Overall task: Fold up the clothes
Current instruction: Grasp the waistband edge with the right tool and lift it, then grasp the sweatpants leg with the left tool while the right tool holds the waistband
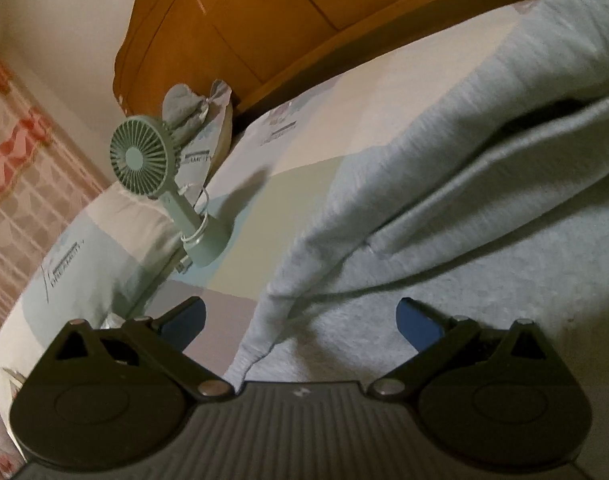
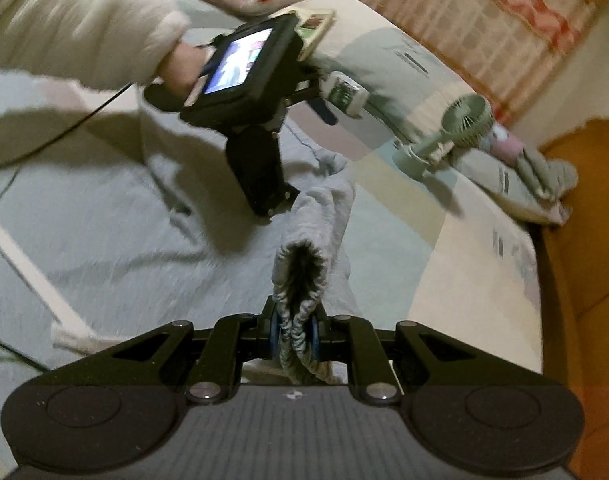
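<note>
A light grey sweatshirt lies spread over the bed, one sleeve running down its left side. My left gripper hovers just above the garment's edge, open, nothing between its blue pads. In the right wrist view my right gripper is shut on the ribbed cuff of the grey sleeve, which is lifted off the sweatshirt body. The left gripper's black body is seen there above the garment, held by a hand in a cream fleece sleeve.
A green hand-held fan stands on the patchwork bedsheet beside a pillow; the fan also shows in the right wrist view. A wooden headboard borders the bed. A patterned curtain hangs behind.
</note>
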`<state>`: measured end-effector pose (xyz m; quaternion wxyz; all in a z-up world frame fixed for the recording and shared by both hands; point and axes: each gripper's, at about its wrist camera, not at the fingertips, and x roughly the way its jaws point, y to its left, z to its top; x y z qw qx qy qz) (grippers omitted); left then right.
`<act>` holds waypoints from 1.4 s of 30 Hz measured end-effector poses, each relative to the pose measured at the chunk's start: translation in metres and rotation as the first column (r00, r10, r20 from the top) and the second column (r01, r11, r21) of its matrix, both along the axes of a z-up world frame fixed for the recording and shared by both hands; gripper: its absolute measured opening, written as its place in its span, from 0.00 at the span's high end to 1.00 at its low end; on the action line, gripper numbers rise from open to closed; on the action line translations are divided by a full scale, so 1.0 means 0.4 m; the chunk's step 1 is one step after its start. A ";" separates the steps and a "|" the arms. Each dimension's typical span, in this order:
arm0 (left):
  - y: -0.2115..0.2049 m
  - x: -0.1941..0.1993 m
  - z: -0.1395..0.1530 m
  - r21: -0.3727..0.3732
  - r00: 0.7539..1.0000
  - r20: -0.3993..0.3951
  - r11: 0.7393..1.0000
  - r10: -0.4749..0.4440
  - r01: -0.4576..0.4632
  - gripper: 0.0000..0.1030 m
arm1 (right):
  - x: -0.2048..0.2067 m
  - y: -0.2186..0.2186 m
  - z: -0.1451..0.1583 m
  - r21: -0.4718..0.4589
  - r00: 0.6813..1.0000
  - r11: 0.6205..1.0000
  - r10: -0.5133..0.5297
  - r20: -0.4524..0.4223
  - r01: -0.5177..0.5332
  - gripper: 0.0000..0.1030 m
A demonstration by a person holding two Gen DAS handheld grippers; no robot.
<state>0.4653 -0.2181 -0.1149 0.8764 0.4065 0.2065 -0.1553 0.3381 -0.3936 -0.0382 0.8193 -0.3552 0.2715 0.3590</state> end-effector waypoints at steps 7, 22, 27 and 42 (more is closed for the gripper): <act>0.001 -0.012 -0.004 0.034 0.999 0.027 0.999 -0.027 0.026 0.02 | -0.023 -0.001 -0.014 -0.042 0.999 0.998 0.036 0.005 -0.036 0.83; -0.002 -0.009 -0.006 0.046 0.999 0.018 0.998 -0.042 0.041 0.02 | -0.087 0.003 -0.016 -0.043 0.997 0.998 -0.049 -0.061 0.047 0.55; -0.001 -0.006 -0.008 0.039 0.999 0.015 0.999 -0.038 0.037 0.03 | -0.108 0.070 -0.029 -0.093 0.993 0.989 -0.114 -0.020 0.112 0.55; 0.000 0.000 -0.004 0.022 1.000 -0.002 0.999 -0.030 0.030 0.03 | -0.103 0.290 -0.161 -0.408 0.945 0.863 -0.209 0.253 0.300 0.54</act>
